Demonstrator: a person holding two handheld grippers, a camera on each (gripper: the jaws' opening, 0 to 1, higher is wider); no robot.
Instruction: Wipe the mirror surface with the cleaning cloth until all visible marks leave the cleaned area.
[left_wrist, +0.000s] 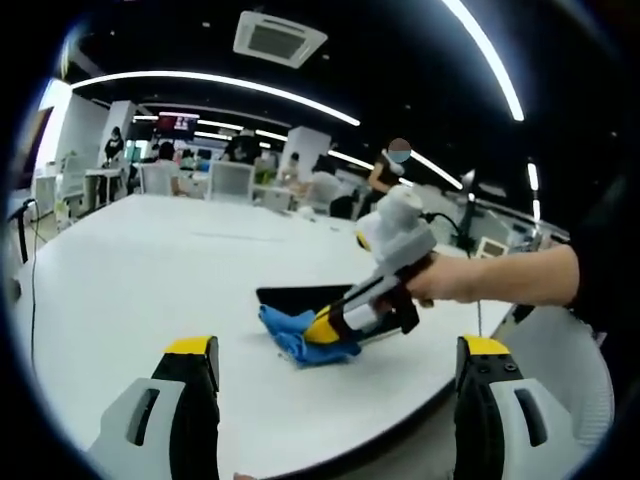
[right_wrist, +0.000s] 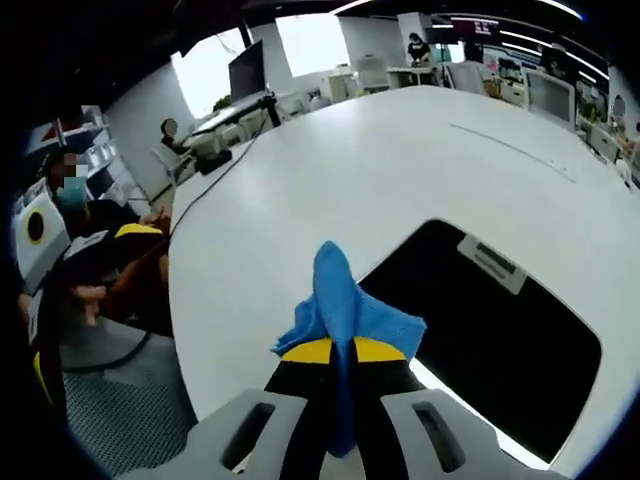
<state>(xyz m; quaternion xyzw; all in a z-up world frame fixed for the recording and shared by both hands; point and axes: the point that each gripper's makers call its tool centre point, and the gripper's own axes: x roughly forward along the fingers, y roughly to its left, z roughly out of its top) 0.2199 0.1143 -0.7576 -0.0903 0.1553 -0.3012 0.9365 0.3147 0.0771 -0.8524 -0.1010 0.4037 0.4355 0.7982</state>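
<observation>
A blue cleaning cloth (right_wrist: 345, 310) is pinched between the yellow-tipped jaws of my right gripper (right_wrist: 343, 350), which is shut on it. The cloth rests at the near corner of the dark mirror (right_wrist: 500, 340), a flat rectangular panel lying on the white table (right_wrist: 330, 180). In the left gripper view the right gripper (left_wrist: 325, 328), held by a hand, presses the blue cloth (left_wrist: 292, 332) down at the edge of the dark mirror (left_wrist: 300, 296). My left gripper (left_wrist: 338, 352) hangs open above the table's near edge, nothing between its jaws.
The round white table (left_wrist: 150, 270) spreads wide to the left and back. People sit at desks behind it, and one person is seated beside the table's edge (right_wrist: 110, 260). A cable (right_wrist: 215, 175) runs along the table's rim.
</observation>
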